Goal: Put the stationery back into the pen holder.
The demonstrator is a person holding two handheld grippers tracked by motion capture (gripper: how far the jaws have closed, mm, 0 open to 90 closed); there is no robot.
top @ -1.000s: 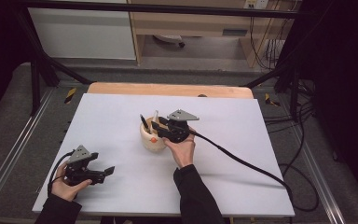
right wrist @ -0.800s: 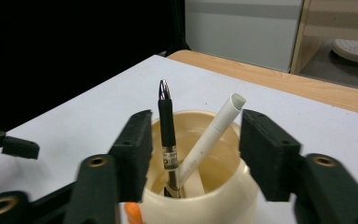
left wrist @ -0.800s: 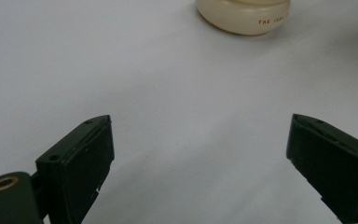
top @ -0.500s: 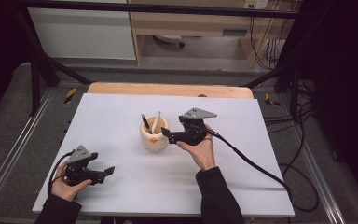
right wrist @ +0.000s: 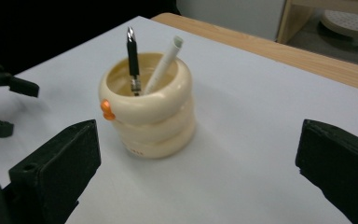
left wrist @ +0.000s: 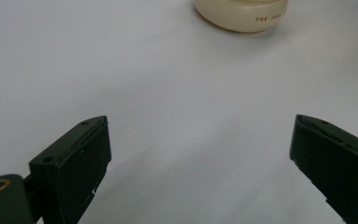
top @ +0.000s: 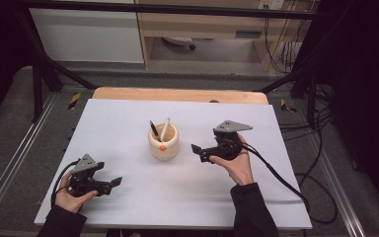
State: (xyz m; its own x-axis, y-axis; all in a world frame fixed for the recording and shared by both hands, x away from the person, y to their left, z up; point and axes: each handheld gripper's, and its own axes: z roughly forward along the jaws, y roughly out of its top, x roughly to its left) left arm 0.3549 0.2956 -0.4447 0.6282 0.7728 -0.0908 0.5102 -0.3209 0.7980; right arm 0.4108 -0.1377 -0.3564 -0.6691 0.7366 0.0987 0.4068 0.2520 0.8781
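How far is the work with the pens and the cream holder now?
Done, it seems: a black pen and a white pen stand in the cream ringed ceramic holder. In hand: nothing. The right gripper, its jaws just opened and empty, sits apart from the holder; the left gripper rests open near the table's front edge. Left: no other pen lies on the white table, so little appears to remain.

cream pen cup on white table

1. Your cream holder: ribbed, round, upright at mid-counter, an orange knob on its front.
2. Black pen stands inside, leaning left, metal tip up.
3. White pen stands beside it, leaning right.
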